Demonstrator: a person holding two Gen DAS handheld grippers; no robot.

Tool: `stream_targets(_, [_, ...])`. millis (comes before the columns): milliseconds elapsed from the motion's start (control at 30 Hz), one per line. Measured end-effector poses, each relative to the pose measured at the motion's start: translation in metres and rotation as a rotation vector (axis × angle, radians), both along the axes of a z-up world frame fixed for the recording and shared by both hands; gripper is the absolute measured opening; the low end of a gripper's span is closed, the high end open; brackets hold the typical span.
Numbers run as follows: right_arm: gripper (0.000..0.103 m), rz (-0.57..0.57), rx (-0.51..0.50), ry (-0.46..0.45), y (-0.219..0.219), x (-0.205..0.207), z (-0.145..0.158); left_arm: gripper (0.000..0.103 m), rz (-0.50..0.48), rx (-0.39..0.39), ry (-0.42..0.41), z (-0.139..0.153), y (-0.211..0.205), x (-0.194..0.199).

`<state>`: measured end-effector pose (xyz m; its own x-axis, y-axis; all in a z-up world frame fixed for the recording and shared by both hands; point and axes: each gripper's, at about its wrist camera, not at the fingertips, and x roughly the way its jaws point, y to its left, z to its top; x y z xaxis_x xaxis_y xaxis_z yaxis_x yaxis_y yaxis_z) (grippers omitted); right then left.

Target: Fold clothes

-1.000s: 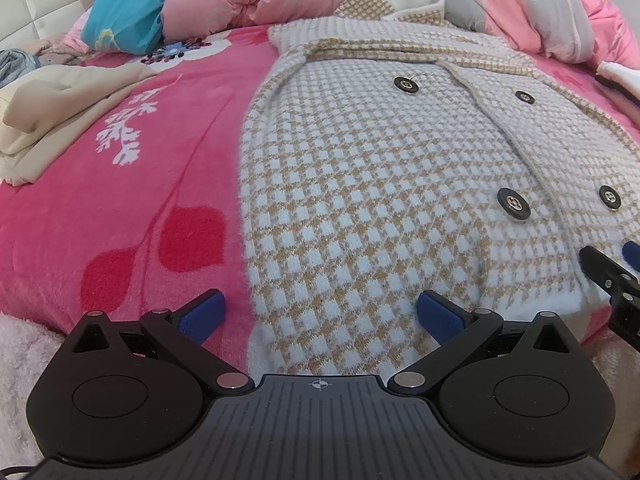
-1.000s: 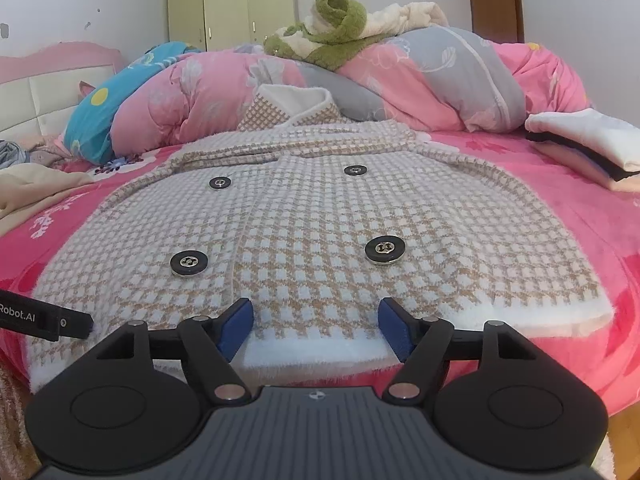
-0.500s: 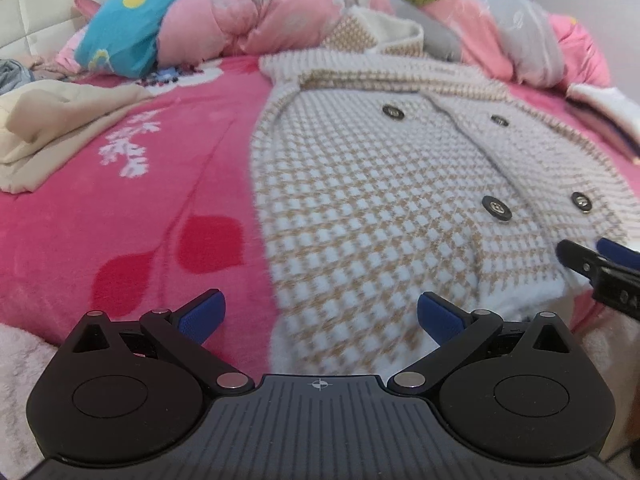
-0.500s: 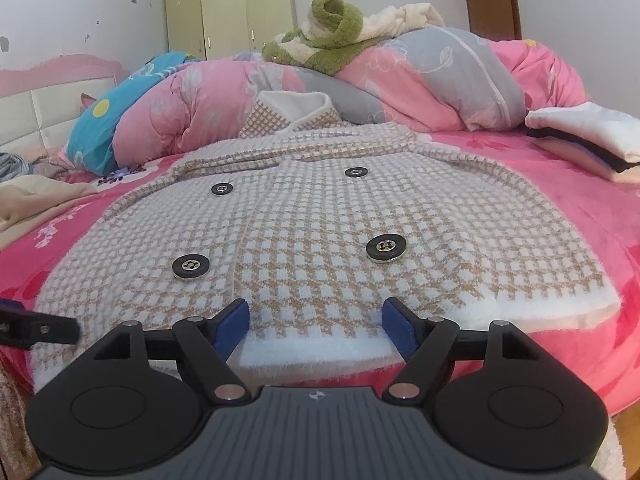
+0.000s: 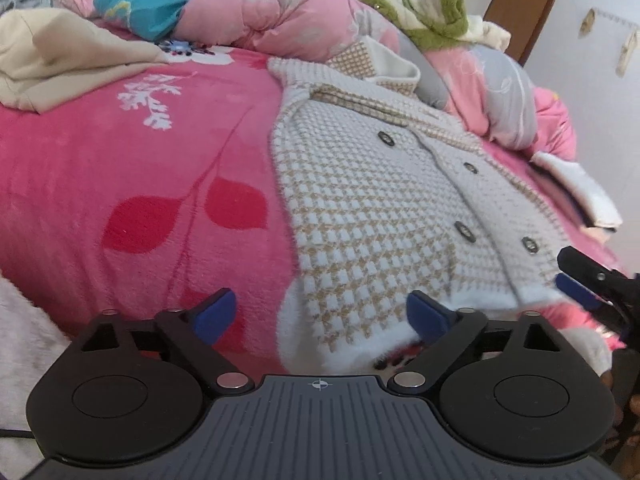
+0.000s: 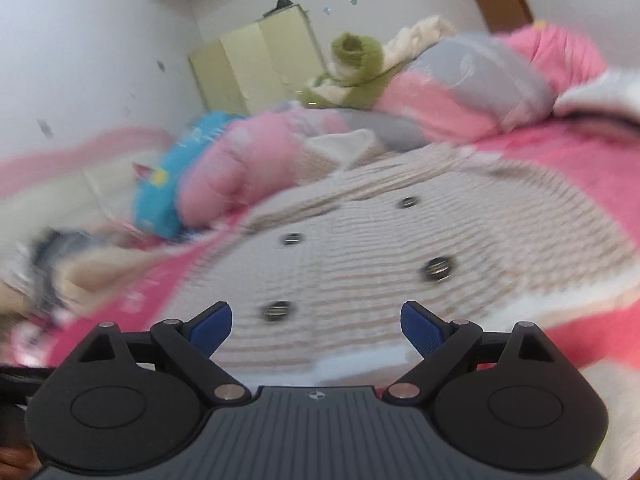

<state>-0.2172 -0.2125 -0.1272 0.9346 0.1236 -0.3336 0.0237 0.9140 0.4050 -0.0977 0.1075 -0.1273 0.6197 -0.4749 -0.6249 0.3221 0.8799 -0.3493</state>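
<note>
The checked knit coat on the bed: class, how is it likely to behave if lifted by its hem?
The checked knit coat would probably droop and sag rather than hold shape, since it drapes over the bed's curve. Its thick, fuzzy knit suggests some weight and good grip, not slipperiness. The buttons may swing with the fabric.

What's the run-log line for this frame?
task: fold clothes | left hand-held gripper: open, at coat hem corner | right hand-held gripper: open, over hem, view blurred | coat: flat on bed, unfolded
</note>
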Motion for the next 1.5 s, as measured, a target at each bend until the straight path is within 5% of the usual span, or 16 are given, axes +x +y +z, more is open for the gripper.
stream_targets(267, [0.082, 0.199, 0.657, 0.108, -0.011, 0.02, -0.046, 0.054, -0.036, -0.11, 0.078, -0.015, 0.004, 0.006])
stream_targets(533, [0.074, 0.206, 1.019, 0.225, -0.006, 0.04, -0.098, 0.02, -0.045, -0.237, 0.165, -0.027, 0.013, 0.014])
stream_targets(900, [0.065, 0.251, 1.205, 0.284, 0.013, 0.065, -0.13, 0.02, -0.109, -0.413, 0.205, -0.026, 0.025, 0.022])
stream_targets(1100, [0.043, 0.26, 1.301, 0.315, 0.024, 0.077, -0.146, 0.02, -0.13, -0.458, 0.206, -0.026, 0.028, 0.025])
stream_targets(1333, [0.035, 0.293, 1.367, 0.324, 0.036, 0.09, -0.155, 0.02, -0.134, -0.493, 0.213, -0.029, 0.031, 0.028])
stream_targets(1400, [0.016, 0.303, 1.359, 0.32, 0.038, 0.093, -0.153, 0.023, -0.132, -0.501, 0.21, -0.029, 0.033, 0.029])
stream_targets(1500, [0.002, 0.314, 1.321, 0.311, 0.039, 0.098, -0.147, 0.033, -0.107, -0.502, 0.215, -0.03, 0.036, 0.032])
